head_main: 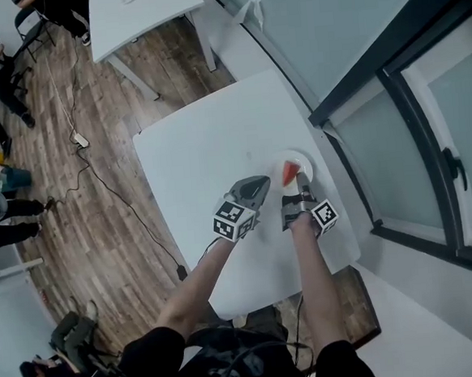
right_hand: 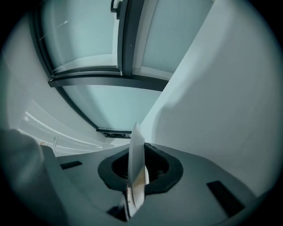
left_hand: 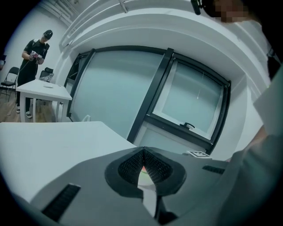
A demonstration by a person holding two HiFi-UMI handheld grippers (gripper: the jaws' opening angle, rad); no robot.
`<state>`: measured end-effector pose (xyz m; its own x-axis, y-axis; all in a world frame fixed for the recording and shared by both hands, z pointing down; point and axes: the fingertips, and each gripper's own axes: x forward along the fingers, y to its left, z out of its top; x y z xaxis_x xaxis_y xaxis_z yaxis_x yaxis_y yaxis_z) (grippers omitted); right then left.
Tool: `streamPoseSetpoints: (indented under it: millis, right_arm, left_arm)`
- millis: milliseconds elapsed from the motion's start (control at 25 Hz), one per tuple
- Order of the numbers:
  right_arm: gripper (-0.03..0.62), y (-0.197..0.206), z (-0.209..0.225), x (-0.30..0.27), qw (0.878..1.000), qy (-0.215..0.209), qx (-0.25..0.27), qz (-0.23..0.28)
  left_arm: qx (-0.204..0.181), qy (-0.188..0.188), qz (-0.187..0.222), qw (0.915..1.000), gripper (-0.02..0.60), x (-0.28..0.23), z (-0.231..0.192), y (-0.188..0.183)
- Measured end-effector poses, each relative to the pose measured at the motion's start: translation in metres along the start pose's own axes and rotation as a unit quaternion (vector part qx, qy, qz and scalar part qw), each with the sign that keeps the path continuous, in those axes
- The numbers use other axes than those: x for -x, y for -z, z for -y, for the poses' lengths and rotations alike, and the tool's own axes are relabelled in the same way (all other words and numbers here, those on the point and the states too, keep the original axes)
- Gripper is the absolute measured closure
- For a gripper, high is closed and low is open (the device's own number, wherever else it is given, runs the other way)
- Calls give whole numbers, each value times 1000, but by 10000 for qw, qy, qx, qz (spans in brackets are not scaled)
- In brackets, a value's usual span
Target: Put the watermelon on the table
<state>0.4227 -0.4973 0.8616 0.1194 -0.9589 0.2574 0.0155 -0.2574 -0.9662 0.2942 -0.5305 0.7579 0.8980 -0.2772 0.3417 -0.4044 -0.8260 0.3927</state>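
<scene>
A red watermelon slice (head_main: pixel 289 171) lies on a small white plate (head_main: pixel 304 160) near the right edge of the white table (head_main: pixel 201 154). My right gripper (head_main: pixel 299 188) is shut on the plate's near rim. In the right gripper view the plate (right_hand: pixel 136 159) stands edge-on, clamped between the dark pads of the right gripper (right_hand: pixel 135 176). My left gripper (head_main: pixel 260 183) hovers just left of the plate, over the table. In its own view the left gripper (left_hand: pixel 143 152) has its jaws together with nothing held, and a sliver of pale plate shows behind them.
A dark-framed window wall (head_main: pixel 410 121) runs along the table's right side. A second white table (head_main: pixel 141 12) stands farther back. People sit and stand along the left of the room, and a cable (head_main: pixel 97 178) trails over the wood floor. A person (left_hand: pixel 36 50) stands by the far table.
</scene>
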Motion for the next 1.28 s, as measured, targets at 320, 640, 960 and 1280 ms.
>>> streamPoseSetpoints:
  millis: [320, 640, 960, 1280]
  right_arm:
    - [565, -34, 9, -50, 9957, 820, 163, 390]
    - [492, -60, 6, -62, 9200, 2825, 2654, -577]
    - [368, -75, -5, -45, 8381, 3113, 4431, -656]
    - [549, -9, -126, 37, 7435, 889, 6617, -379]
  left_arm:
    - [269, 12, 94, 9996, 578, 8, -11, -11]
    - [448, -41, 234, 9987, 577, 27, -10, -23]
    - [480, -9, 214, 9986, 577, 36, 3, -25]
    - [293, -97, 290, 9991, 577, 80, 38, -26]
